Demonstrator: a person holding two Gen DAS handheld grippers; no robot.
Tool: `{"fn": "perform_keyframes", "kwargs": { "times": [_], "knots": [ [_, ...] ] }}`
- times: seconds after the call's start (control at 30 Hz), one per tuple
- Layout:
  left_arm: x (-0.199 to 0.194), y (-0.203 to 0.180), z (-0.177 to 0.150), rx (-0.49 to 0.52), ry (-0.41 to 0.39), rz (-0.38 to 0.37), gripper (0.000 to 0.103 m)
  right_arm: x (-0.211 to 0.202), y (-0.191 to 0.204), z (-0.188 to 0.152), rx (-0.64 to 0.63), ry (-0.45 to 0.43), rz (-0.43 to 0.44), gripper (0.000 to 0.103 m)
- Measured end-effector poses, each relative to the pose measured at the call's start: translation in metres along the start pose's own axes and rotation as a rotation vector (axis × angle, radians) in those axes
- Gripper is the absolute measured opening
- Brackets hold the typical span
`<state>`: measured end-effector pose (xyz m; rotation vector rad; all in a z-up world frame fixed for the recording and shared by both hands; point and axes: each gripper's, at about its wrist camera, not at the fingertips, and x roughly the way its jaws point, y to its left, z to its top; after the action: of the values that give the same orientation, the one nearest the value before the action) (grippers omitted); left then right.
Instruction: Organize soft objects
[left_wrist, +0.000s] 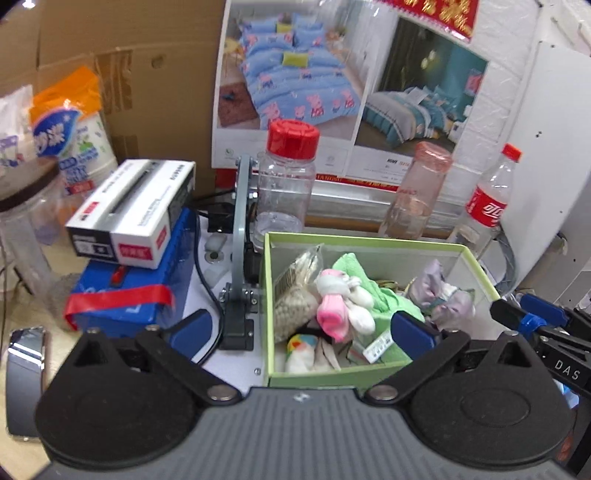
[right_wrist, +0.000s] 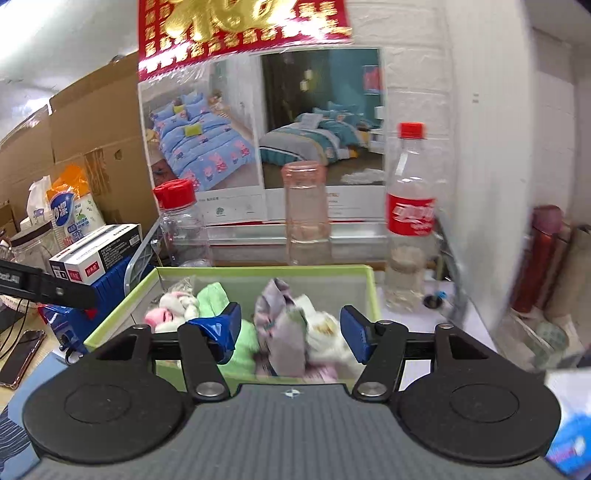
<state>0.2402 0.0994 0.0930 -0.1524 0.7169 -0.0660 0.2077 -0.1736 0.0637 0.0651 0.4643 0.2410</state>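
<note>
A white brick wall (right_wrist: 417, 85) carries a bedding poster (right_wrist: 266, 136) under a red-and-gold banner (right_wrist: 240, 29); cardboard boxes (left_wrist: 110, 55) stand left, possibly against it.

Your right gripper (right_wrist: 290, 330): jaws apart above the green box (right_wrist: 122, 314). Inside you have a grey patterned cloth (right_wrist: 282, 325), green towel (right_wrist: 212, 297), pink-and-white plush (right_wrist: 171, 306). Behind: three clear bottles.
</note>
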Motion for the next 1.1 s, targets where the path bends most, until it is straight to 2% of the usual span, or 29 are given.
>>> {"fn": "perform_keyframes", "kwargs": {
  "times": [0.2, 0.37, 0.5, 0.57, 0.7, 0.77, 1.1],
  "knots": [
    [-0.051, -0.009, -0.037, -0.026, -0.089, 0.013, 0.103, -0.050, -0.009, -0.031, 0.122, -0.029, -0.112, 0.047],
    [-0.068, -0.019, -0.067, -0.055, -0.090, 0.008, 0.103, -0.076, -0.008, -0.057, 0.227, -0.033, -0.239, 0.048],
    [-0.076, -0.035, -0.090, -0.010, -0.100, 0.019, 0.103, -0.092, 0.001, -0.081, 0.246, -0.080, -0.272, 0.049],
    [-0.080, -0.044, -0.102, 0.019, -0.117, 0.049, 0.103, -0.097, 0.007, -0.089, 0.252, -0.073, -0.283, 0.049],
    [-0.086, -0.057, -0.125, 0.068, -0.113, 0.099, 0.103, -0.107, 0.018, -0.094, 0.182, -0.078, -0.315, 0.049],
    [-0.087, -0.059, -0.135, 0.071, -0.101, 0.095, 0.103, -0.111, 0.021, -0.097, 0.163, -0.071, -0.346, 0.050],
    [-0.106, -0.067, -0.181, 0.086, -0.081, 0.077, 0.103, -0.130, 0.017, -0.126, 0.208, -0.025, -0.282, 0.050]
  ]
}}
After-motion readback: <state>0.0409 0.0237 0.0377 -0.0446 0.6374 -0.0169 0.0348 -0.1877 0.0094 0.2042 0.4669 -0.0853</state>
